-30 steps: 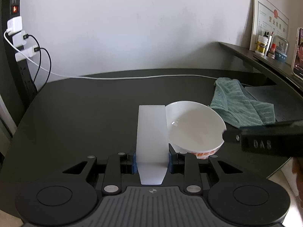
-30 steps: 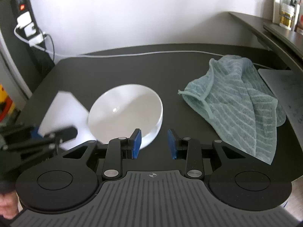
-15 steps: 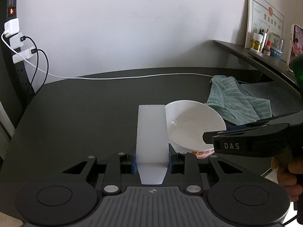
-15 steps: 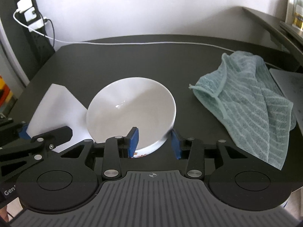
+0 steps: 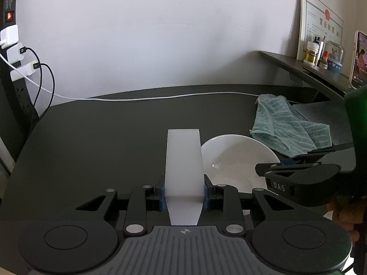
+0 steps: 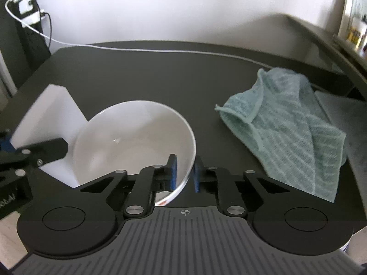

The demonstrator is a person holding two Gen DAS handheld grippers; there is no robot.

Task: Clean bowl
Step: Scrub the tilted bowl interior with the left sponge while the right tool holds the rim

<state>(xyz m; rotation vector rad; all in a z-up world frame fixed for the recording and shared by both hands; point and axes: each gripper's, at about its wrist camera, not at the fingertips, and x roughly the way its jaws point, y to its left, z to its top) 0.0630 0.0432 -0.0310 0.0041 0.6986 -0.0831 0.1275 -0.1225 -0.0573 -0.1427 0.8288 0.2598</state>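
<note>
The right claw [image 6: 185, 171] is pinched on the near rim of the round white ceramic bowl [image 6: 133, 137], one blue pad inside the bowl and the other pressed to its outer wall, and the bowl sits tilted with its open mouth leaning toward the camera. In the left wrist view that same claw [image 5: 286, 163] comes in from 3 o'clock, its black body marked DAS, with part of a person's hand [image 5: 344, 213] gripping it at the lower right edge. The left claw [image 5: 183, 193] is closed on a flat white plastic wedge-shaped block [image 5: 183, 160], squeezed between its blue pads, which stretches forward toward 12 o'clock; the bowl [image 5: 234, 158] lies just beside the block at about 2 o'clock. Everything rests over a dark matte tabletop [image 6: 149, 68]. At 2 o'clock from the right claw lies a crumpled pale teal striped cloth [image 6: 286, 123], near the bowl but apart from it, partly over a grey sheet at the tabletop's right edge. A thin white cable [image 6: 160, 50] runs across the far side of the tabletop toward a black power strip with white plugs [image 5: 13, 52] at 10 o'clock against the white wall, and a raised dark shelf [image 5: 305, 68] at 2 o'clock carries small bottles and a framed certificate
</note>
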